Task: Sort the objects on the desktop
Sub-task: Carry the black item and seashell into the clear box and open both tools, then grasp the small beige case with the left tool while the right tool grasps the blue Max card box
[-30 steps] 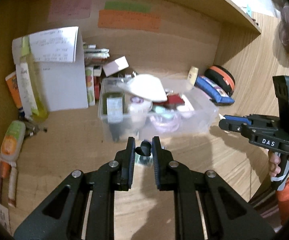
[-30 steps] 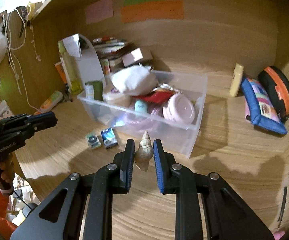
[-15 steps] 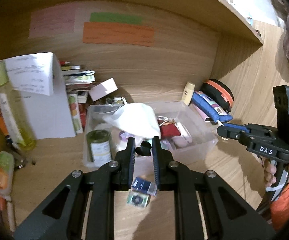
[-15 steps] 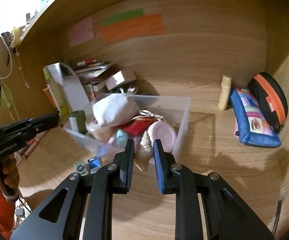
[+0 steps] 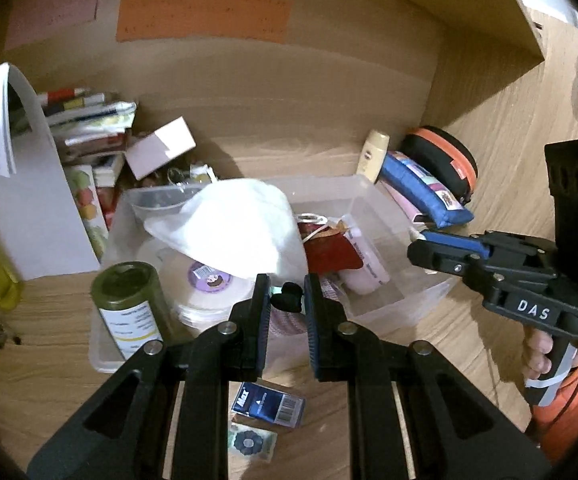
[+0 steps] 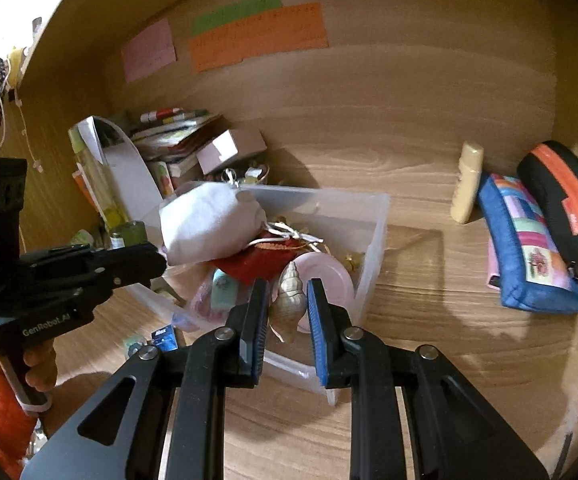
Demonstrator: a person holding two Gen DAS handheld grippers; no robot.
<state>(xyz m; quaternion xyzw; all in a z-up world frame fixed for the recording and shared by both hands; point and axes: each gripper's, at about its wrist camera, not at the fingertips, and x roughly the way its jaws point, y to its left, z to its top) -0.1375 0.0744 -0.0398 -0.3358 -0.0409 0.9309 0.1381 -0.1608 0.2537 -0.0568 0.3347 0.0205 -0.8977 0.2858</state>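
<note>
Sorting of loose desk items into a clear bin [image 5: 373, 196], shown with both grippers loaded above it. A small black piece [image 5: 287, 298], too dark to be identified, is pinched between the fingers of the left gripper [image 5: 285, 300], which is held over the bin's near side, presumably so that the piece falls inside on release. A pale spiral shell [image 6: 289, 300] is clamped upright, tip upward, by the right gripper [image 6: 287, 304], poised above the bin's near wall beside a pink lid [image 6: 329, 276]; a drop into the bin is judged to be the step in hand. The bin is already crowded: a white cloth pouch [image 5: 229, 228], a red pouch [image 6: 261, 260] and a green-capped jar [image 5: 129, 304] are seen in it. Two small packs are left on the desk in front: a blue box [image 5: 267, 404] marked "Max" and a packet [image 5: 251, 442] with a flower print. "DAS" is read on the right gripper's body in the left view, and "GenRobot.AI" on the left gripper's body in the right view. Writing on the wall notes [image 6: 257, 36] is too blurred to be read.
</note>
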